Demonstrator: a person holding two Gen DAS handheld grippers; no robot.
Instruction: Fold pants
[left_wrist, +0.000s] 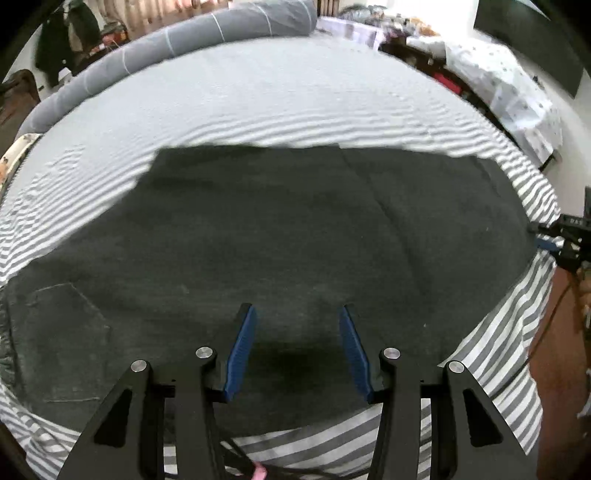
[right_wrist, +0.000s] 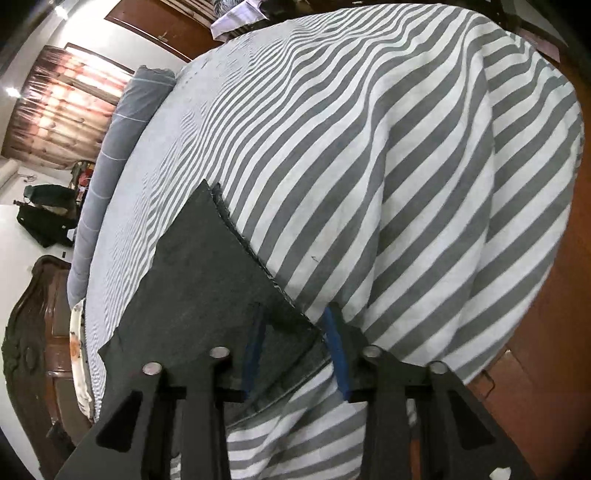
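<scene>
- Striped bed sheet (left_wrist: 258, 110) covers a bed, with a grey bolster (left_wrist: 147, 51) along the far edge at 11 o'clock and cluttered furniture at 2 o'clock.
- Pants (left_wrist: 277, 240) lie flat across the near half of the bed; they are dark and look already doubled lengthwise, with a back pocket (left_wrist: 66, 325) at 8 o'clock in the left wrist view.
- Left tongs (left_wrist: 297, 332) hover just above the middle of the pants near the close edge, jaws apart, holding nothing.
- Right tongs (right_wrist: 295, 339), seen in the right wrist view, straddle the hem corner (right_wrist: 291, 332) of the pants at the bed's side; the jaws look apart, with cloth between the blue pads but not pinched, as far as I can tell.
- Judgement: the step in hand is taking hold for the next fold.
- To do it well, close the right tongs on every layer of the hem, not the sheet beneath.
- Left tongs should clamp the near edge at a matching depth, so that both ends lift level.
- Risk: grabbing sheet along with the pants, or dropping one layer.
</scene>
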